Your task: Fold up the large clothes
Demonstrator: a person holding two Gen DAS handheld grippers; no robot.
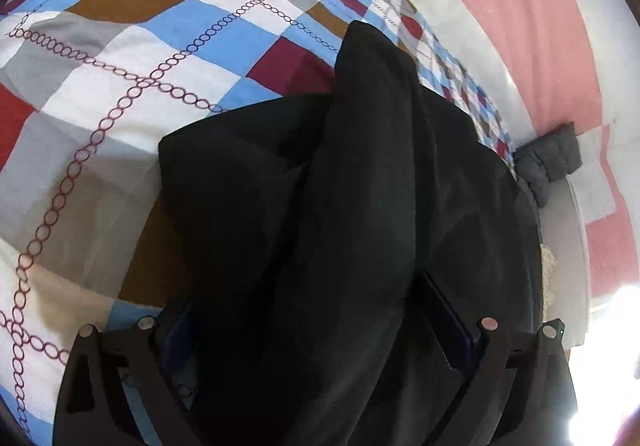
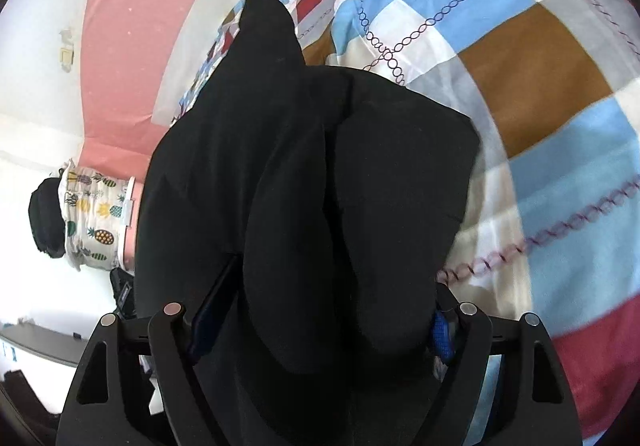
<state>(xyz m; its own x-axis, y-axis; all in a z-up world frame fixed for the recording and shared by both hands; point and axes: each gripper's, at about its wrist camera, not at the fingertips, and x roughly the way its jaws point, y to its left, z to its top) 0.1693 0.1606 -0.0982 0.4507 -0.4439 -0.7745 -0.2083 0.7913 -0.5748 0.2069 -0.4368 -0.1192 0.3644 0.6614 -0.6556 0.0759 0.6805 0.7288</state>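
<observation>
Left gripper [image 1: 320, 334]: jaws stand wide, black cloth bulging between the blue pads; whether the pads press on it cannot be told. Right gripper [image 2: 316, 322]: jaws fairly wide, a thick fold of the same cloth filling the gap and touching the right pad; a firm grip is not confirmed. The black garment [image 1: 352, 174] lies bunched on the checked bedsheet [image 1: 120, 58], near the bed edge beside the pink wall [image 1: 520, 6]. Its long axis runs away from both grippers, tapering to a narrow raised end [image 2: 268, 18] pointing toward the far side of the bed. Judgement: a fold is being set down or released. The next move calls for clearing the pads without dragging the layers, then flattening the ridge.
</observation>
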